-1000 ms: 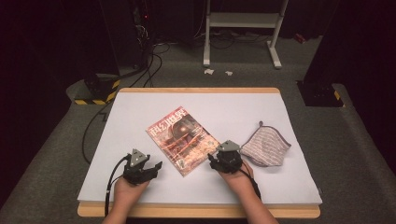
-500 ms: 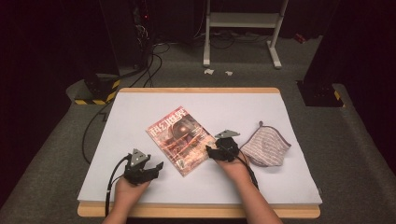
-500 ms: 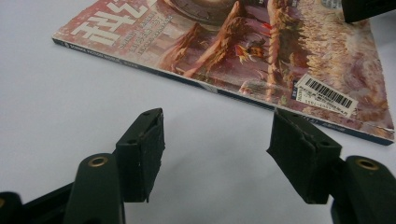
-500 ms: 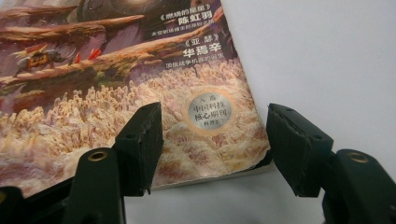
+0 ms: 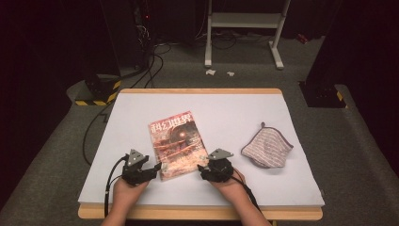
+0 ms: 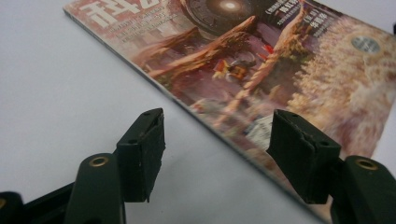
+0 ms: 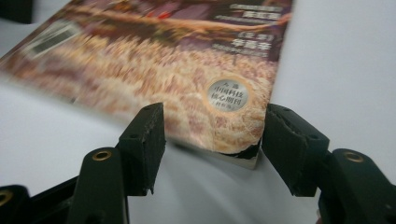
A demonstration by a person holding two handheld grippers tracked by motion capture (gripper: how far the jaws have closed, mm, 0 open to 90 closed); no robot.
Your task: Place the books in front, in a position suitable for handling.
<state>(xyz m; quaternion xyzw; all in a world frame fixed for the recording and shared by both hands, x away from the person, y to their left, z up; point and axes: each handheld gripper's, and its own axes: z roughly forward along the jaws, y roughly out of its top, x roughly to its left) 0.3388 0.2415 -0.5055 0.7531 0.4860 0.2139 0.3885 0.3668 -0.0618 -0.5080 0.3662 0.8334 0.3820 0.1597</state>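
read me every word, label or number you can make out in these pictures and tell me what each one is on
"科幻世界": big white title across the top of the magazine cover, seen in the high view.
Round silver sticker near the cover's corner: small Chinese print, too blurred to read surely.
White lines of small print on the cover: too blurred to read.
Barcode label: unreadable.
Striped cloth: no text.

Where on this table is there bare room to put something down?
Bare white surface runs along the table's far edge beyond the magazine, and between the magazine and the striped cloth. It is crowded at the magazine's near corners, where the left gripper and right gripper sit.
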